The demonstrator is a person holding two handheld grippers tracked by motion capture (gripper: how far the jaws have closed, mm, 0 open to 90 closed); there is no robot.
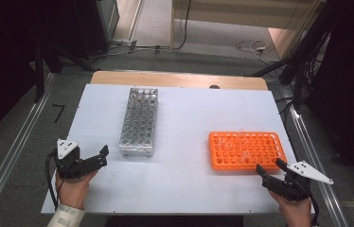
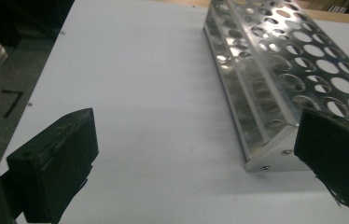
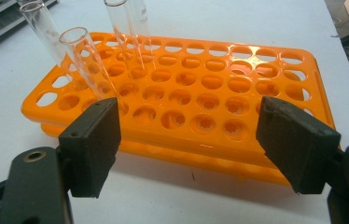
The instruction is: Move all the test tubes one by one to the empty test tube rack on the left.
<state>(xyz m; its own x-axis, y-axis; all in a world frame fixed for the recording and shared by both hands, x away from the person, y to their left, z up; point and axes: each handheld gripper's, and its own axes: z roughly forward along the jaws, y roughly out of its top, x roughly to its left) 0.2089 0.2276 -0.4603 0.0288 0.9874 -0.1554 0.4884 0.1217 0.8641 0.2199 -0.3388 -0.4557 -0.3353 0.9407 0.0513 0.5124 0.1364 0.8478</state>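
Observation:
A silver metal tube rack with many round holes stands left of the table's middle. An orange plastic tube rack lies at the right, and a few clear glass test tubes lean in its holes near one end. My left gripper stands open near the front left edge, pointing at the metal rack, with nothing between its pads. Just in front of the orange rack my right gripper is open and holds nothing, apart from the rack.
The racks rest on a white board on a wooden table. Metal rails run along the floor on both sides. Cables lie on the floor beyond the table's far edge.

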